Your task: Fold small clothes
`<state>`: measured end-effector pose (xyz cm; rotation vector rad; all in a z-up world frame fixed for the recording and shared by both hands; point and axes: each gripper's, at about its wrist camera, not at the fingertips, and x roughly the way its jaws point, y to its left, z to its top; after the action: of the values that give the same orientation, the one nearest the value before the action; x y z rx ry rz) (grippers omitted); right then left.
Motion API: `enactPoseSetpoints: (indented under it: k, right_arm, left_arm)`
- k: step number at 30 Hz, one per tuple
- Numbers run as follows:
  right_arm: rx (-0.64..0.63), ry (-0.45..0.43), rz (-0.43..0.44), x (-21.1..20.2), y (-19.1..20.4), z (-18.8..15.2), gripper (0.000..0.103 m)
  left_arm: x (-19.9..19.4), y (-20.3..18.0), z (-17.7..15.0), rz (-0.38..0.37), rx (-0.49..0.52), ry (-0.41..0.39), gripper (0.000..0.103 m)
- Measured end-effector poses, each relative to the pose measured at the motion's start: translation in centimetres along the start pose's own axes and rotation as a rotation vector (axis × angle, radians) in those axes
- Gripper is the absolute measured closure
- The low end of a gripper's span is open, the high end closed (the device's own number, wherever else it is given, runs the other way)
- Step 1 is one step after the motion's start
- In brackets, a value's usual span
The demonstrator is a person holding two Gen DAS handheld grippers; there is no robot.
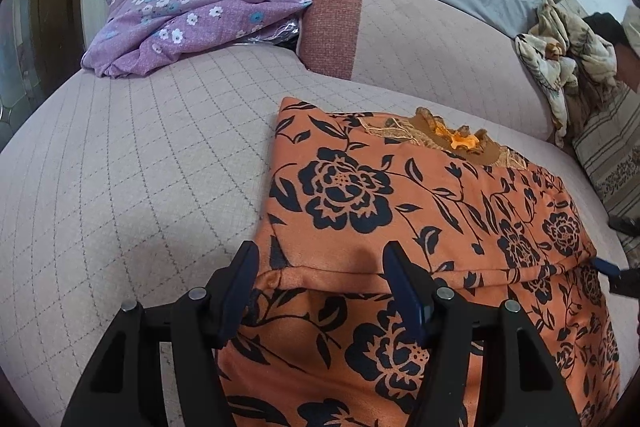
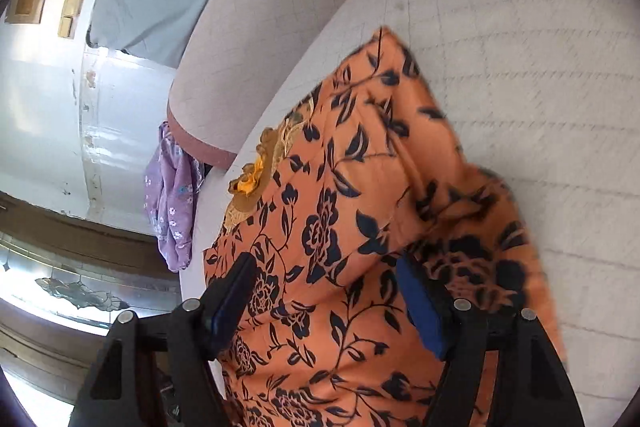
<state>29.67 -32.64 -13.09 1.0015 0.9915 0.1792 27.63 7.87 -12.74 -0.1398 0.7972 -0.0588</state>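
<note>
An orange garment printed with black flowers (image 1: 420,211), soft and matte, lies partly folded on the pale quilted-grid sofa seat (image 1: 140,155), filling the lower right of the left wrist view. The left gripper (image 1: 318,267) hovers over a folded hem, fingers apart. The right gripper (image 2: 326,277) – fingers spread too – straddles the same cloth. A crumpled purple floral cloth (image 1: 192,15) sits upper left.
</note>
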Motion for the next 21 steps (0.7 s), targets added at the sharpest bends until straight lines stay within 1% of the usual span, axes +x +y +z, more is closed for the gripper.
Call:
enactPoseSetpoints:
  k: [1,3,5,6,7,8,10,11,12,14,18,21]
  right_arm:
    - [0.007,-0.009,-0.01,0.4,-0.1,0.1,0.029]
    - [0.042,-0.015,-0.036,1.6,-0.8,1.0,0.035]
    - [0.051,-0.028,-0.059,1.7,-1.0,1.3,0.05]
    - [0.034,-0.032,-0.089,1.8,-0.7,1.4,0.053]
    - [0.046,-0.031,-0.101,2.0,-0.8,1.4,0.054]
    - [0.074,-0.027,-0.105,2.0,-1.0,1.2,0.055]
    - [0.059,-0.051,-0.112,1.4,-0.8,1.0,0.054]
    - [0.04,-0.056,-0.12,1.5,-0.4,1.0,0.051]
    - [0.045,-0.055,-0.13,1.3,-0.7,1.0,0.05]
    - [0.079,-0.062,-0.122,1.1,-1.2,1.2,0.05]
    - [0.097,-0.072,-0.149,1.1,-1.1,1.3,0.05]
    - [0.092,-0.115,-0.18,0.3,-1.2,1.1,0.049]
  left_arm:
    - [-0.1,-0.1,-0.1,0.005,0.007,-0.003,0.038]
    - [-0.1,0.0,0.0,0.0,0.005,-0.002,0.038]
    - [0.1,0.1,0.1,0.0,-0.002,0.002,0.038]
    - [0.2,0.2,0.1,-0.002,-0.008,0.007,0.038]
    - [0.2,0.2,0.1,-0.003,-0.011,0.008,0.038]
    - [0.1,0.3,0.1,-0.002,-0.011,0.005,0.038]
    - [0.0,0.3,0.2,-0.002,-0.01,-0.002,0.038]
    - [-0.1,0.2,0.2,-0.002,-0.01,-0.005,0.038]
    - [-0.2,0.3,0.2,-0.002,-0.011,-0.008,0.038]
    - [-0.2,0.2,0.2,-0.001,-0.009,-0.01,0.038]
    - [-0.1,0.4,0.3,0.001,-0.014,-0.007,0.038]
    - [-0.2,0.5,0.4,-0.001,-0.021,-0.012,0.038]
